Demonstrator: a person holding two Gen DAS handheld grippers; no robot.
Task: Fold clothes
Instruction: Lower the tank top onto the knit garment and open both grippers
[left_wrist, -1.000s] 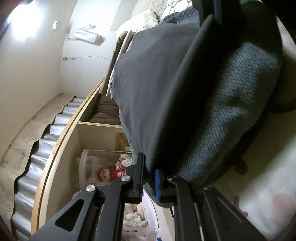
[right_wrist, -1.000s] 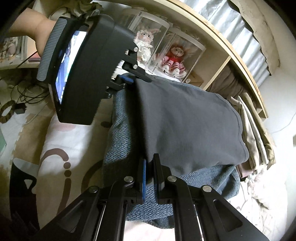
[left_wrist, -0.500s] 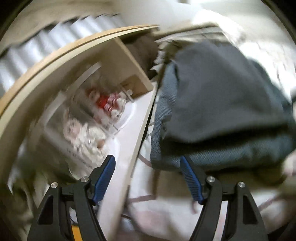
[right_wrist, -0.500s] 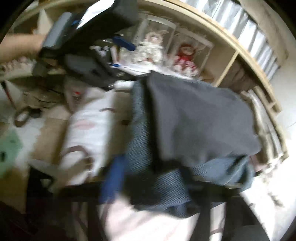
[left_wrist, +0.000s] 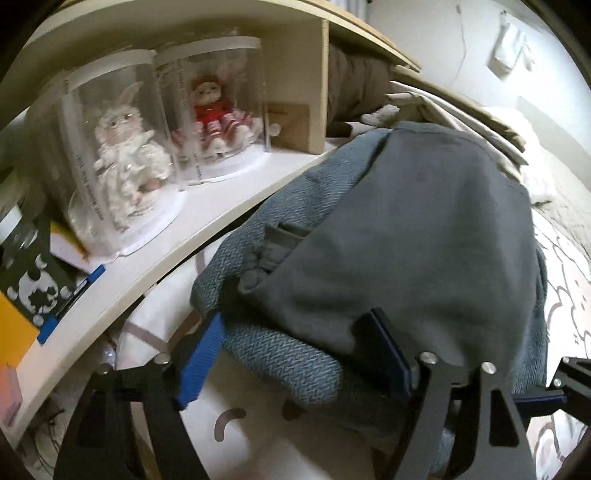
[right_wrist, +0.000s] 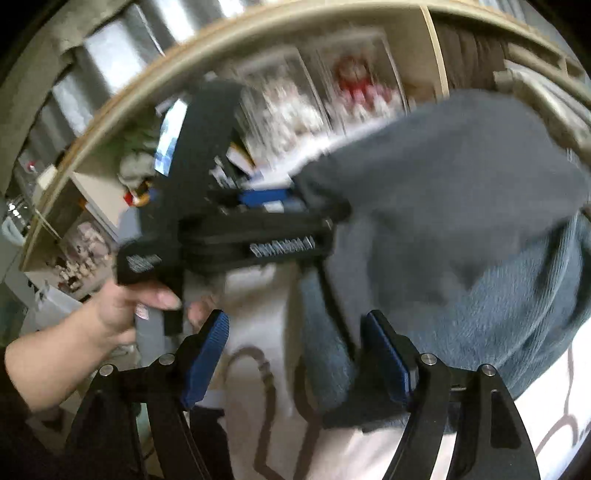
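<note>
Left view alone sharply shows folded grey garment (left_wrist: 406, 236) atop blue knit (left_wrist: 280, 358) on bed (left_wrist: 258, 439), long axis probably toward shelf (left_wrist: 221, 206). Left gripper (left_wrist: 295, 362) opening, cloth between unpinched; right gripper (right_wrist: 295, 362) spread.

Dk grey cloth (left_wrist: 424, 236) on blue-grey herringbone knit (left_wrist: 295, 362); doll (left_wrist: 214, 107) in red, tool pads (left_wrist: 201, 358) blue.
</note>
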